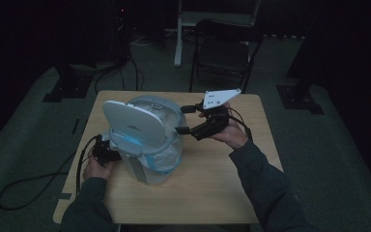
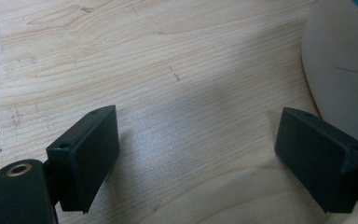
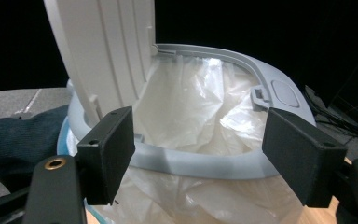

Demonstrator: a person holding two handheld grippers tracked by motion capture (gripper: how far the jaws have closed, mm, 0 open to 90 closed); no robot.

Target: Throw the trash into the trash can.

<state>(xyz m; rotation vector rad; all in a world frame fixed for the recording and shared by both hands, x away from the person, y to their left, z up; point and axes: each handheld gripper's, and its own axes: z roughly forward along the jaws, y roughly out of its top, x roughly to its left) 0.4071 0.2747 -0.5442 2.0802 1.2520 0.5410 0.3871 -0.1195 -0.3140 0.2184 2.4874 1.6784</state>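
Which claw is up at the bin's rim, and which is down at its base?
The right claw is at the grey rim of the bin, jaws open beside the raised lid. The left claw sits low over the table at the bin's base, open too.

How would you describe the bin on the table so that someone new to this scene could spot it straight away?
Start at the pale wooden table in the dark room; the bin stands on its left half, between the person's two hands. It is a small white and grey bin with its lid tipped up and a clear plastic bag lining it under a grey rim. Nothing else stands on the table.
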